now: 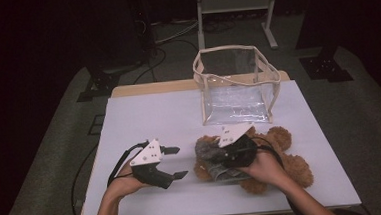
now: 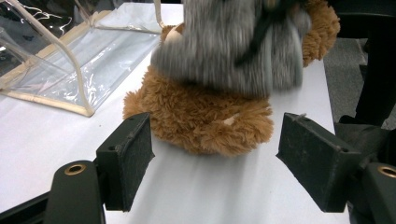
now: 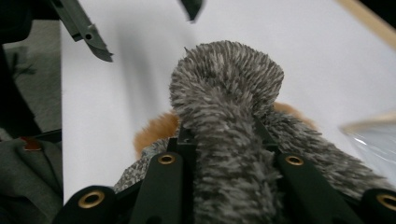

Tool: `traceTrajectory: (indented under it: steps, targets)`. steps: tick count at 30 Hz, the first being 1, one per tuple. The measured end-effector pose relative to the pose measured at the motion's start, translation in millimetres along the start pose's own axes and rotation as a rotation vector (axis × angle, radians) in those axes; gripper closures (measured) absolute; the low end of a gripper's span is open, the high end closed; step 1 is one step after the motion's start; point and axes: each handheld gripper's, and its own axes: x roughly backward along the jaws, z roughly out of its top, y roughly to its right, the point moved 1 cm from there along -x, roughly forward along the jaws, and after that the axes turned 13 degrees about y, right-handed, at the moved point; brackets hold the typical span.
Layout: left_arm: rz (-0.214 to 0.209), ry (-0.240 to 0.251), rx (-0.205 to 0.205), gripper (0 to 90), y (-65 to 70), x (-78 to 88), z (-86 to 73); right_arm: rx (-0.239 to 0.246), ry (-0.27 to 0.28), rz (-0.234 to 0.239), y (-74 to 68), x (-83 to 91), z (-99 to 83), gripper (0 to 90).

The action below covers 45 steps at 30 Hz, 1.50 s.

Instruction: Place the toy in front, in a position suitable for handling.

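A brown teddy bear (image 1: 295, 170) lies on the white table, right of centre, with a grey fuzzy cloth (image 1: 207, 149) bunched over its left part. My right gripper (image 1: 231, 154) is shut on that grey cloth (image 3: 224, 79), which bulges out between the jaws; brown fur (image 3: 154, 128) shows beneath it. Left of the bear, my left gripper (image 1: 177, 162) stands open and points at the toy. In the left gripper view, the bear (image 2: 201, 116) and the grey cloth (image 2: 224, 51) lie just beyond the open left gripper (image 2: 217, 156), whose pads touch nothing.
An open clear plastic bag (image 1: 238, 102) with cream trim stands upright behind the bear, and its side (image 2: 70, 60) lies to the left in the left gripper view. The white table top (image 1: 149, 115) stretches left of the bag. Beyond the table are a dark floor and stand legs.
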Motion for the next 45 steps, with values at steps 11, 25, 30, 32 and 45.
traceTrajectory:
  steps: [11, 25, 30, 32, 45]
  targets:
    - [-0.007, 0.002, 0.002, 25.4, 0.8, 1.4, 0.0, -0.023, 0.028, -0.030, 17.0, 8.5, 7.5, 71.4]
    - [-0.021, -0.007, -0.001, 25.7, 1.2, -7.3, -2.6, -0.072, 0.046, 0.008, 27.9, 24.5, 0.8, 71.3]
    - [-0.027, -0.015, -0.001, 25.7, 3.0, -9.5, -3.2, -0.071, 0.056, 0.017, 23.3, 40.1, 4.5, 71.3]
    - [-0.032, -0.016, -0.004, 25.7, 3.6, -10.3, -2.5, -0.088, 0.072, -0.006, 30.7, 44.7, 4.6, 71.2]
    - [-0.038, -0.013, -0.012, 26.2, 4.9, -19.7, -3.0, -0.148, 0.056, 0.004, 40.7, 44.5, -8.5, 71.3]
